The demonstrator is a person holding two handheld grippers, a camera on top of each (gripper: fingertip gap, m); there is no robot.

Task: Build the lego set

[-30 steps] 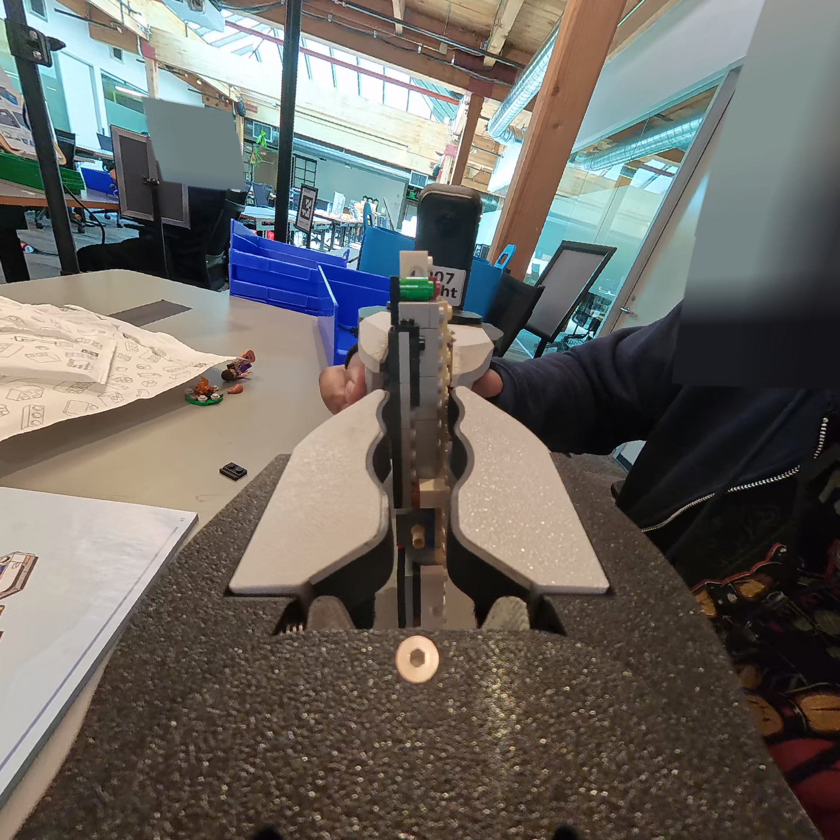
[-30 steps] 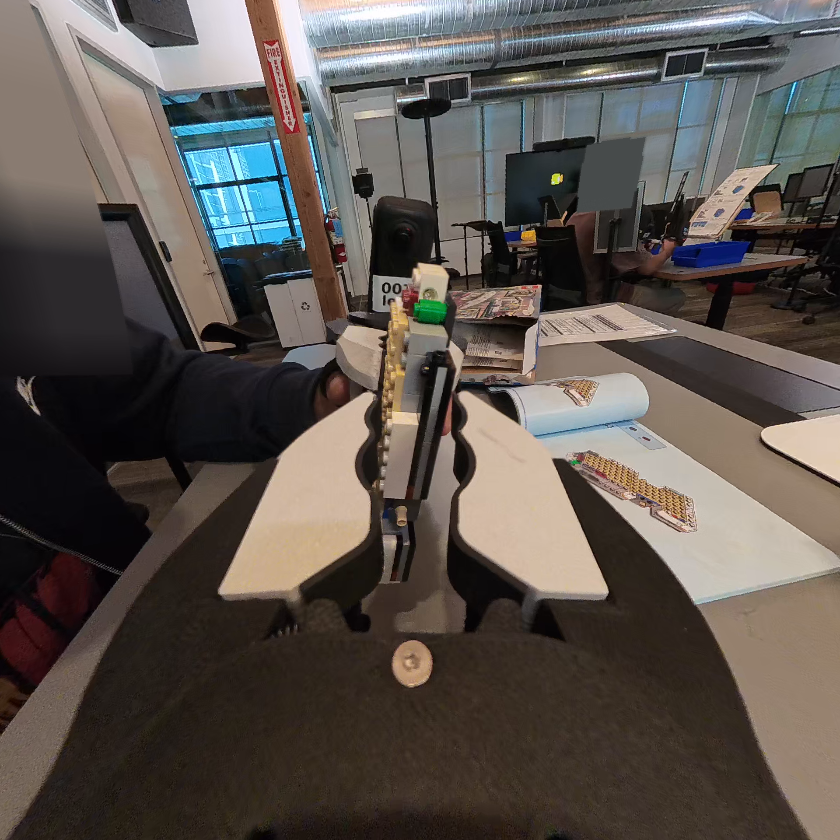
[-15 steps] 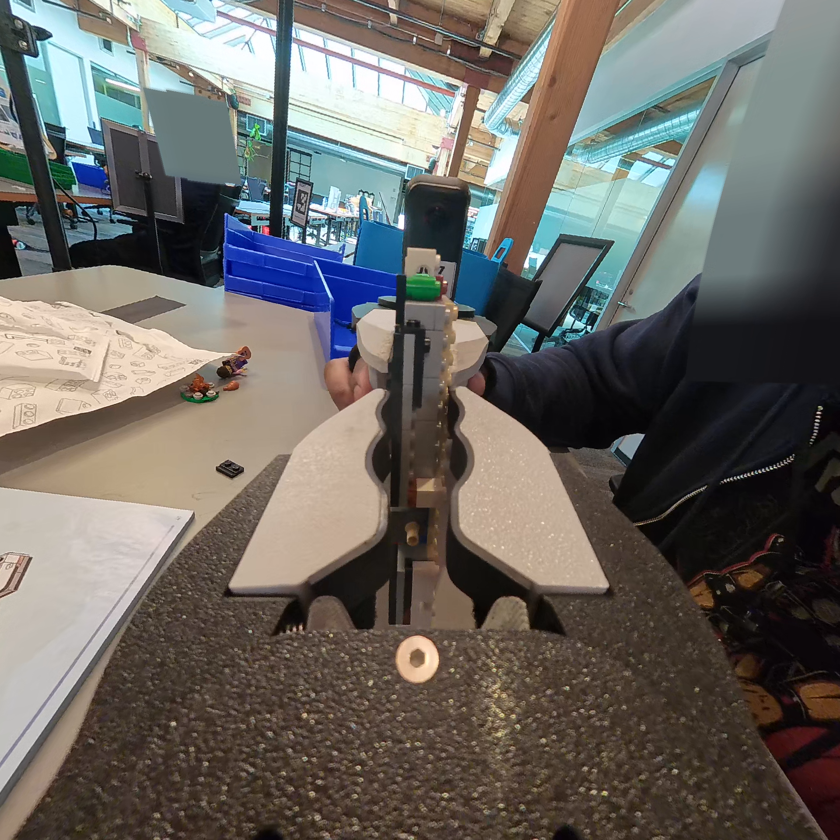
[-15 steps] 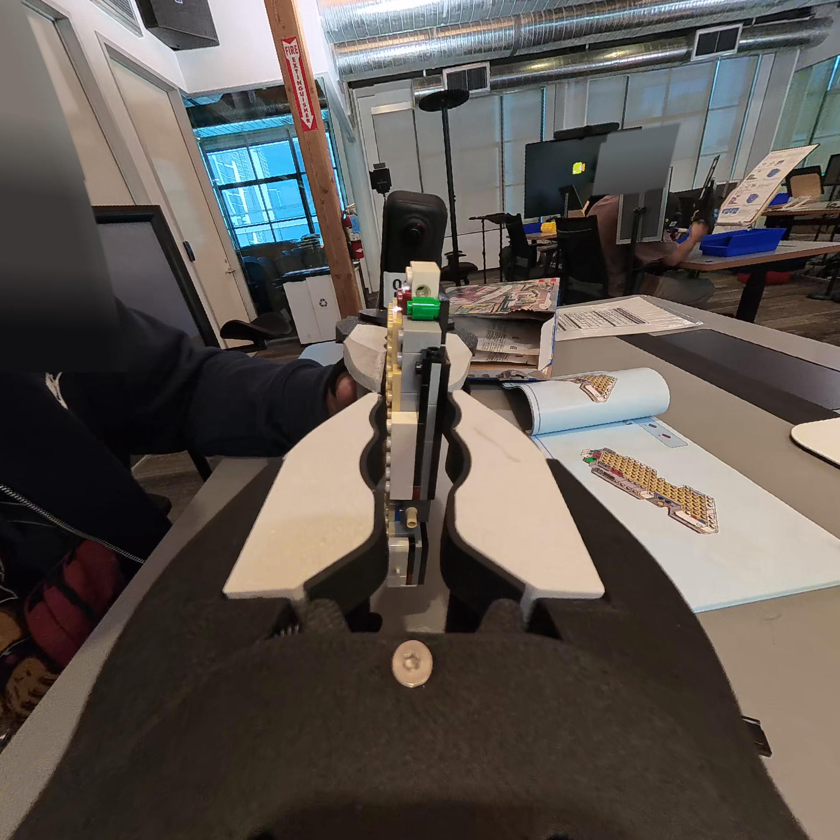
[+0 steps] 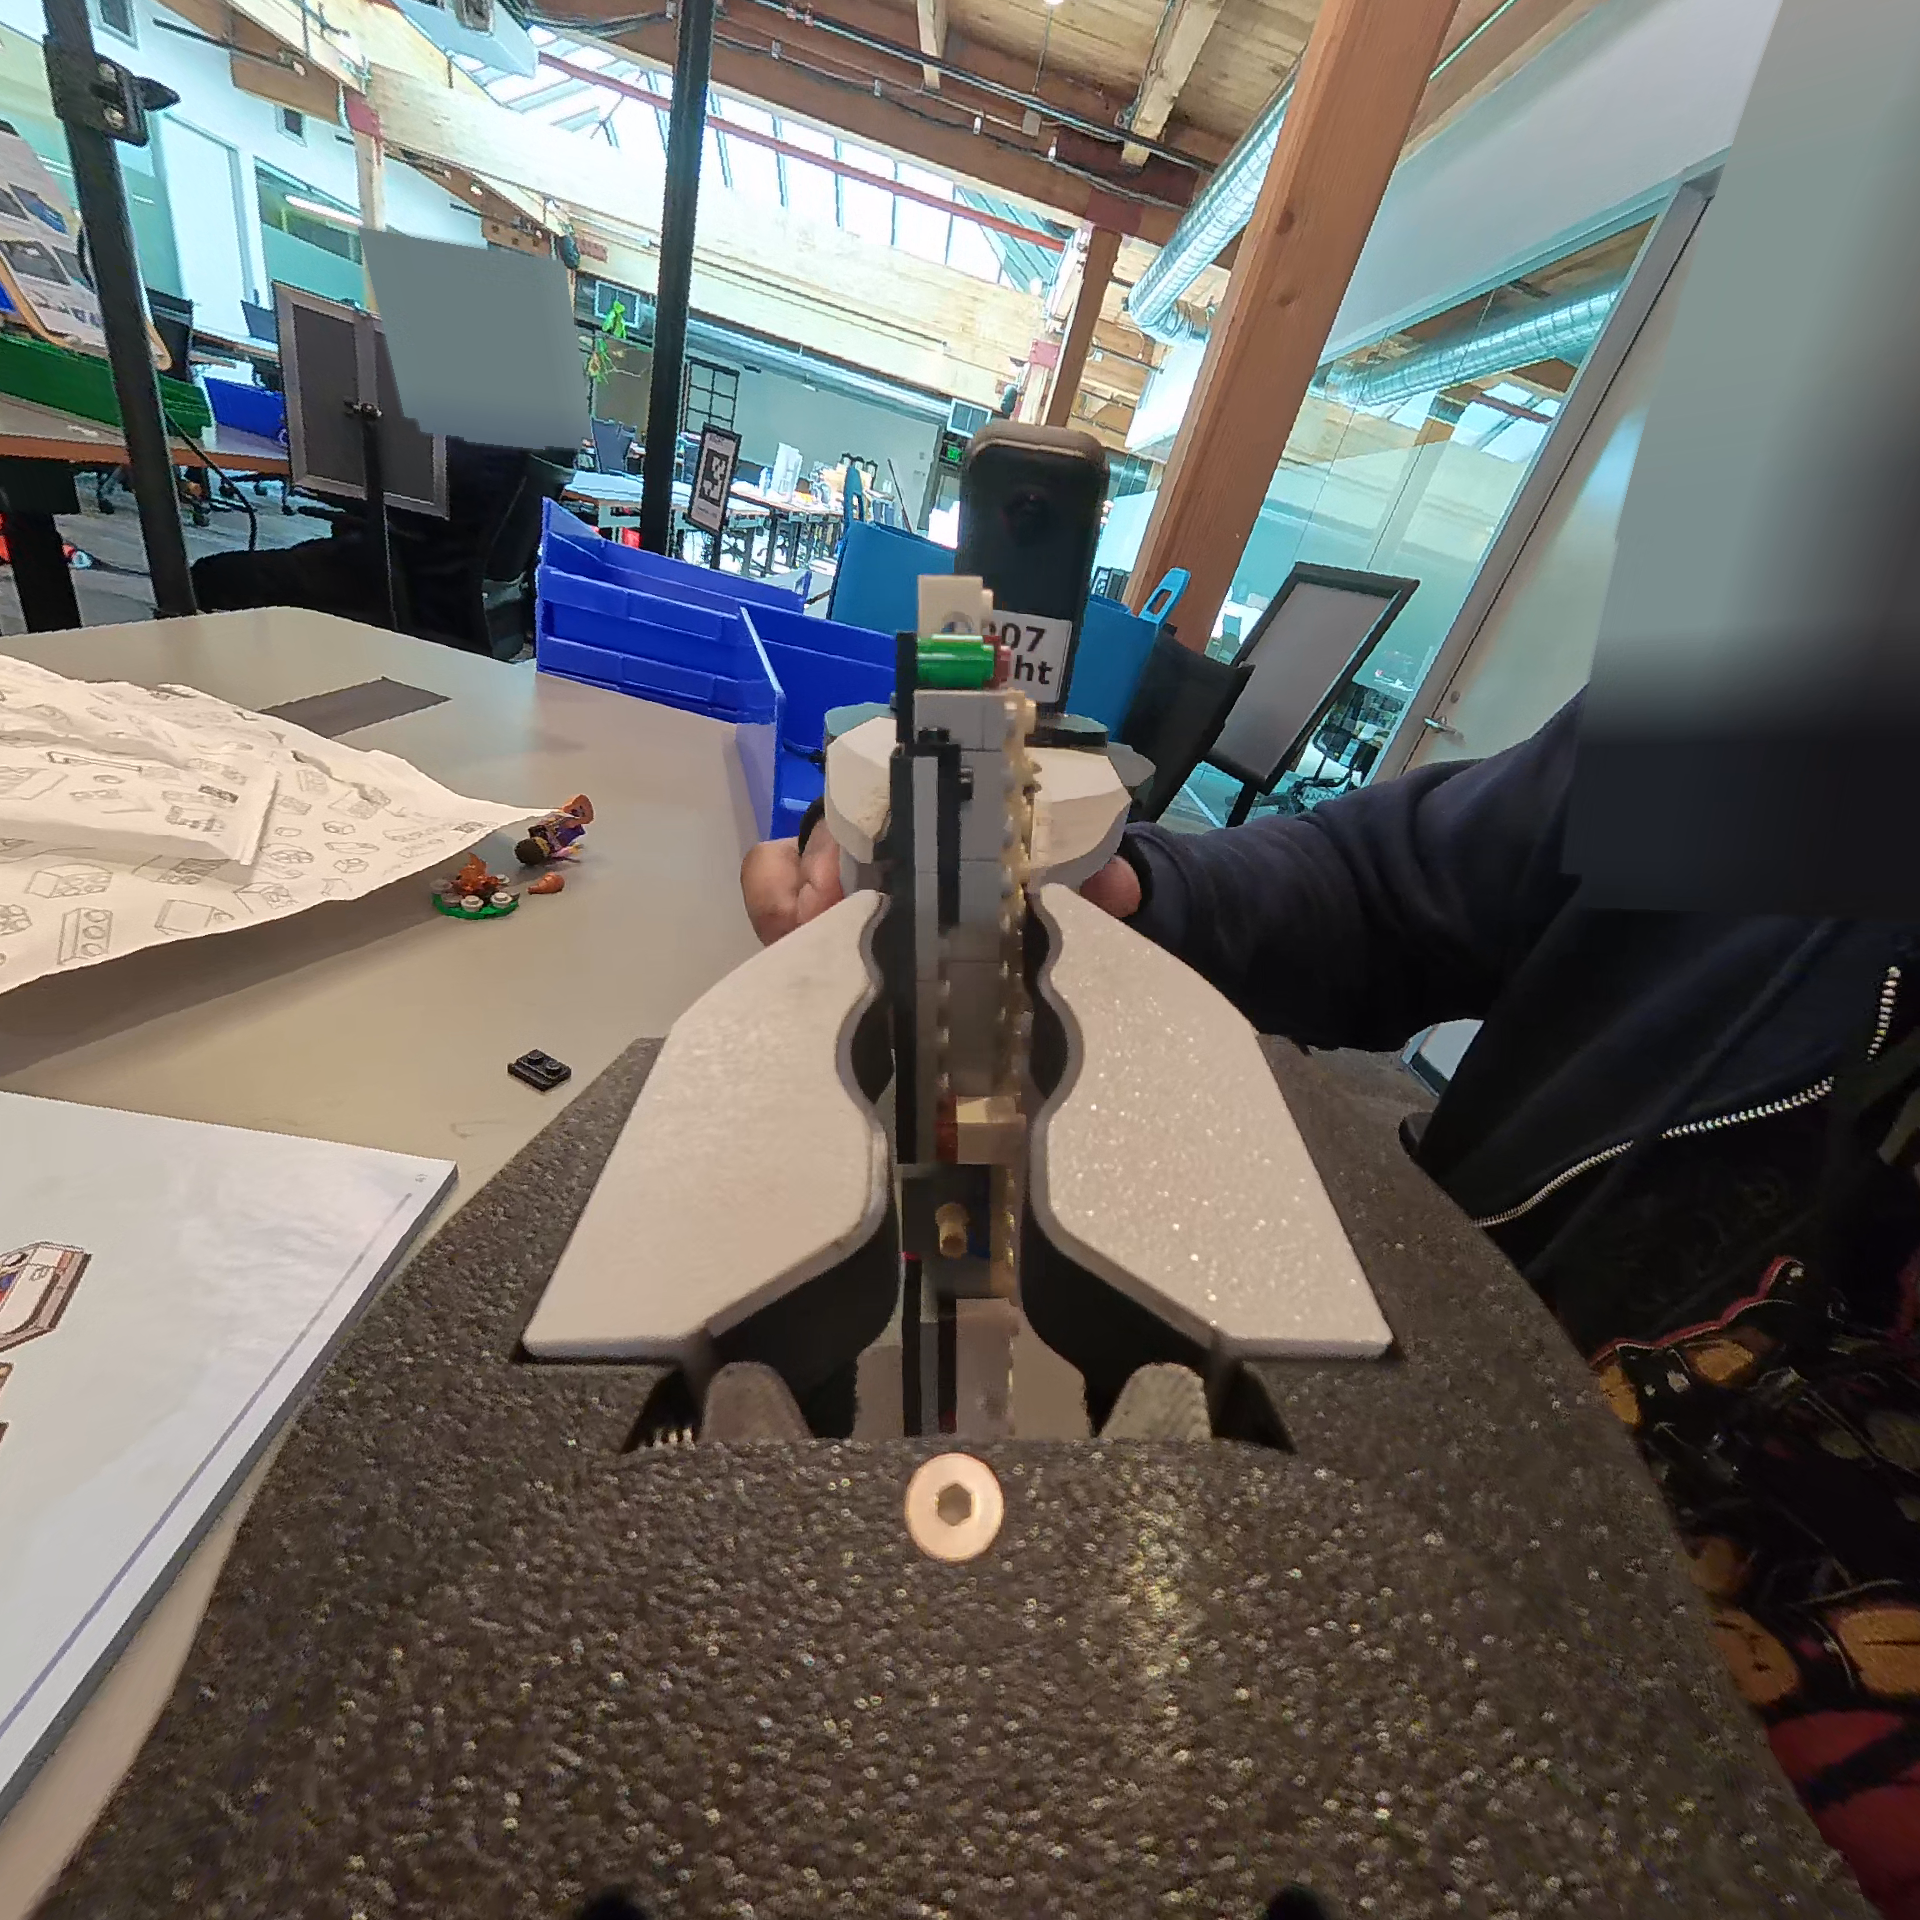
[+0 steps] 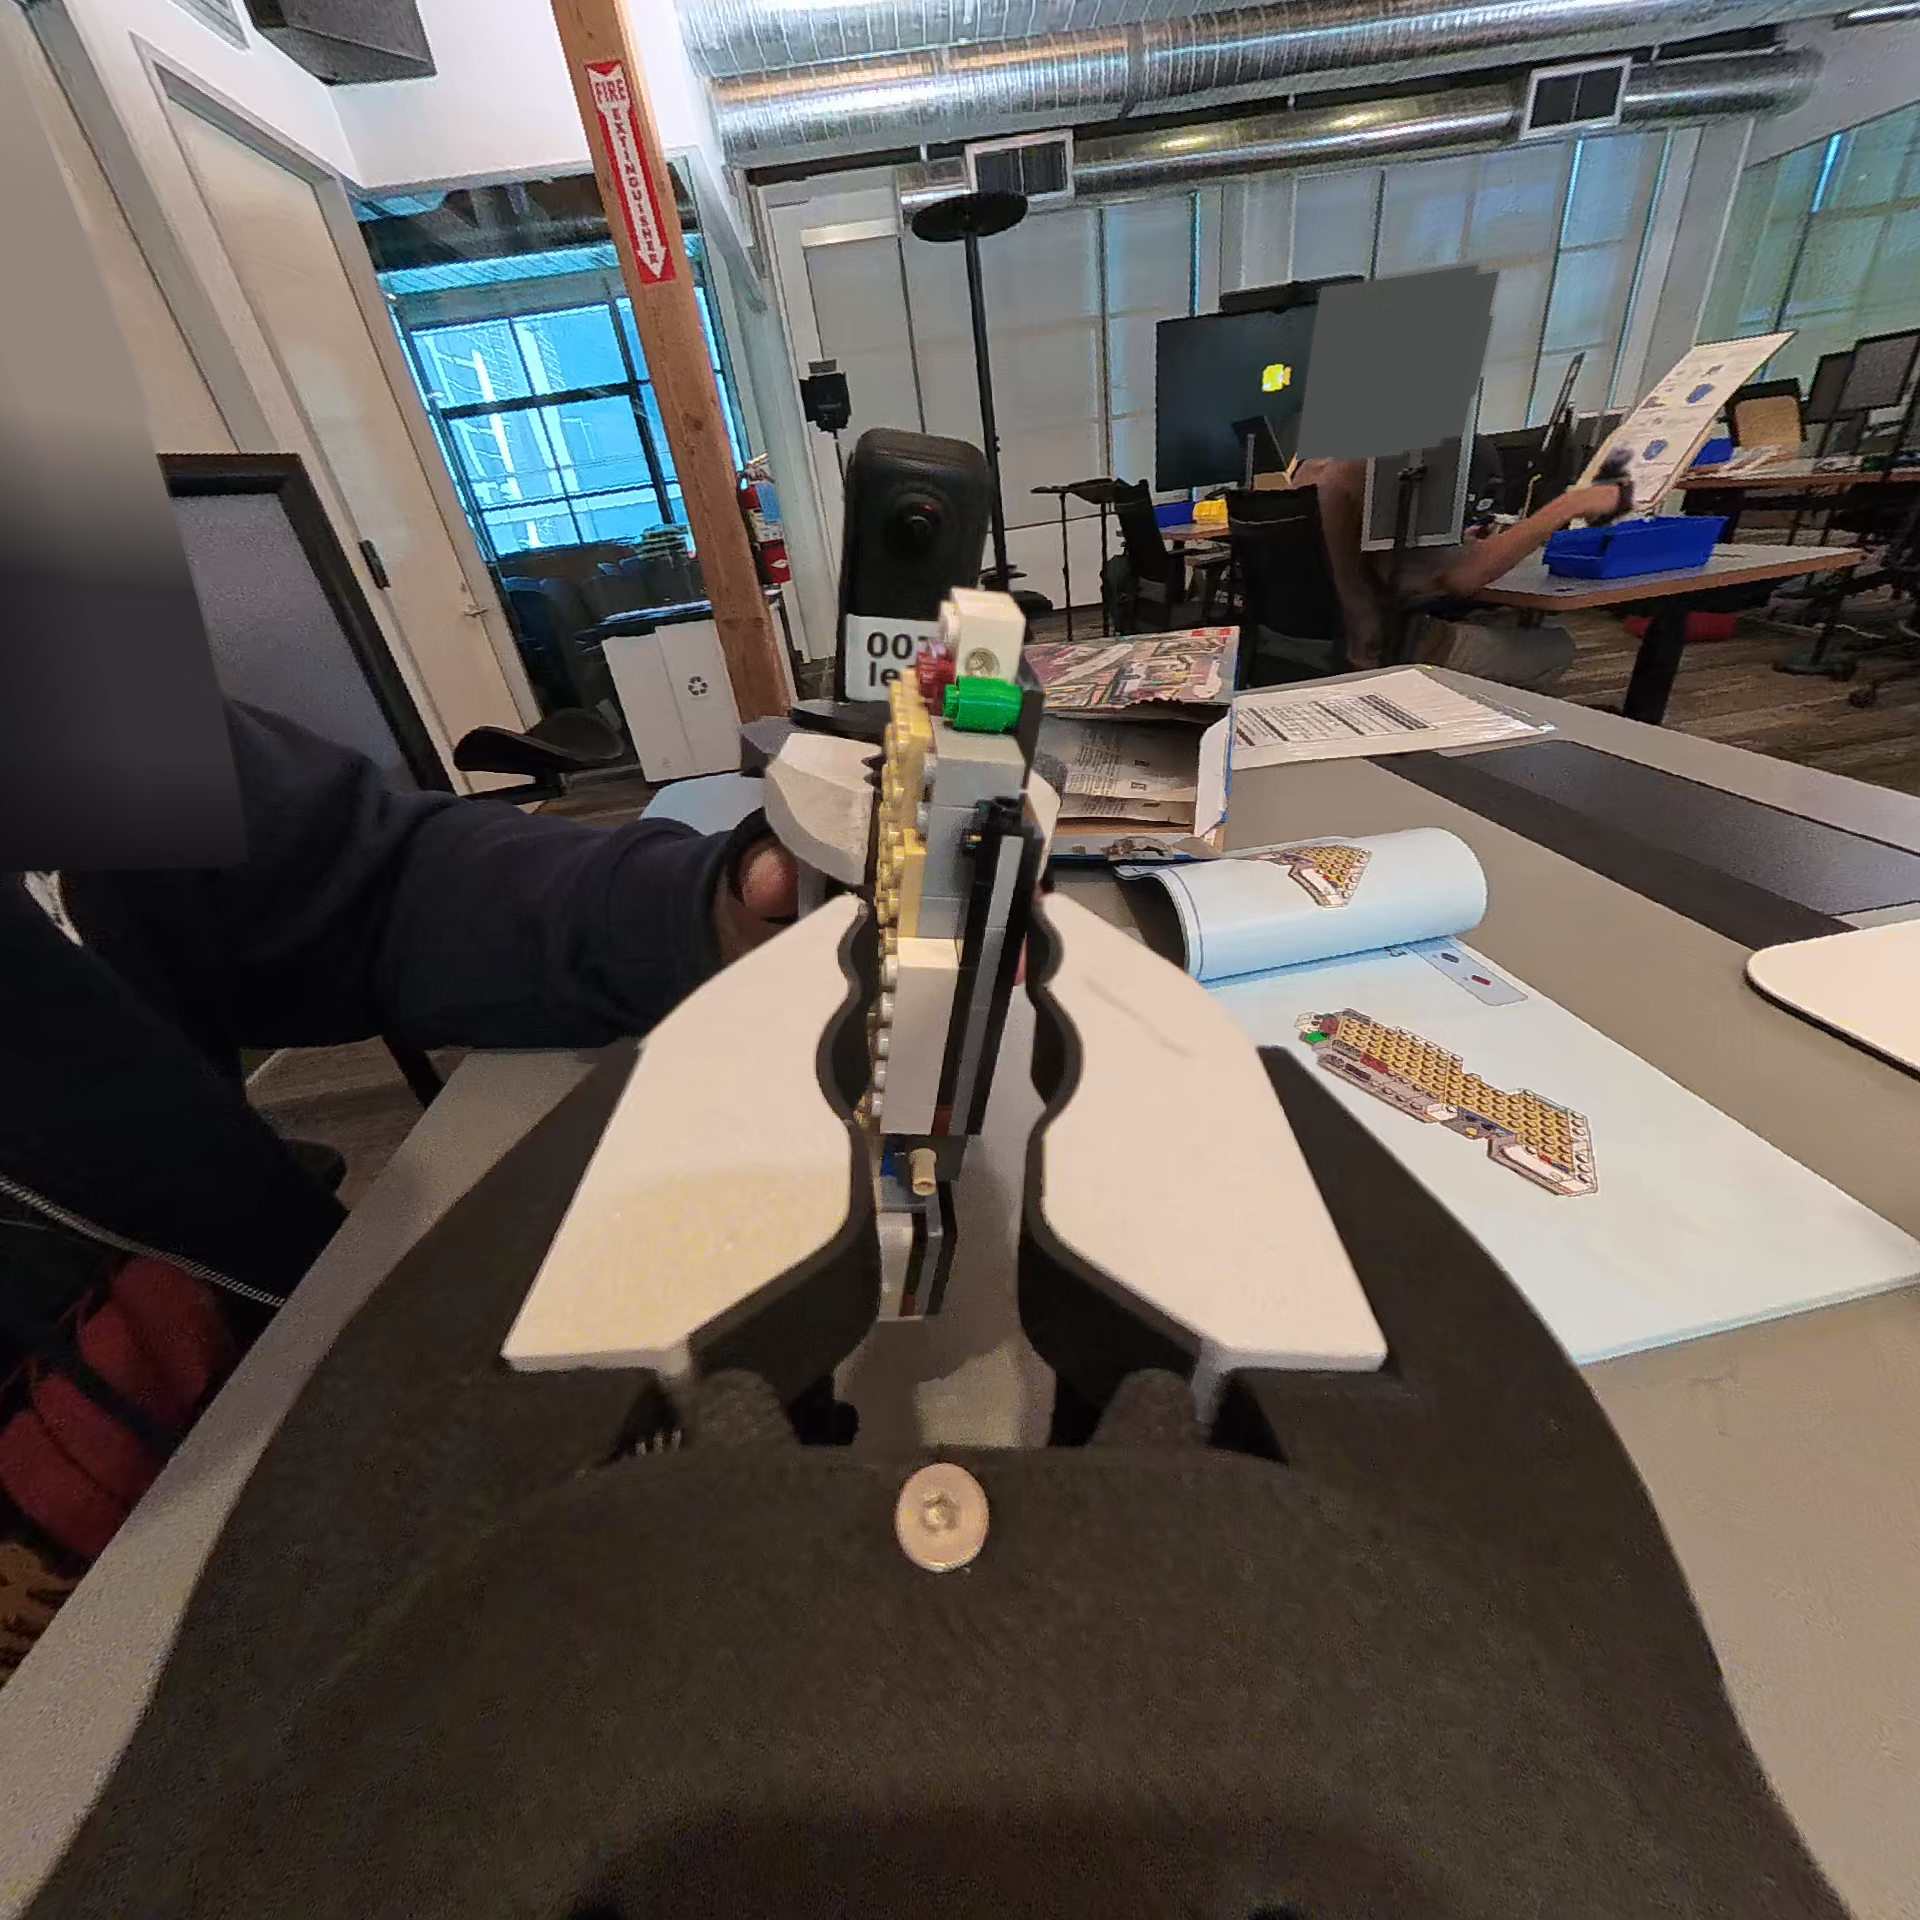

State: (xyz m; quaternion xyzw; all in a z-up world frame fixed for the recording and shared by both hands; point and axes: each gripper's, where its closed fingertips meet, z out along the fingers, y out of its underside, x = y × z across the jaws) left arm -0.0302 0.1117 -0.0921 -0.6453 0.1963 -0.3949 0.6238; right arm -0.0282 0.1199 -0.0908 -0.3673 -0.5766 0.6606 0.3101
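a flat brick assembly (image 5: 961,997), grey, black and tan, is held on edge above the grey table (image 5: 416,997), pinched by the left gripper (image 5: 956,935) at one end; the right gripper (image 6: 940,935) is closed on it from the opposite end. just left of the assembly a small black plate (image 5: 539,1069) lies, farther off a minifigure (image 5: 556,831), then blue bins (image 5: 665,634). an open booklet (image 6: 1455,1143) lies to its other side.
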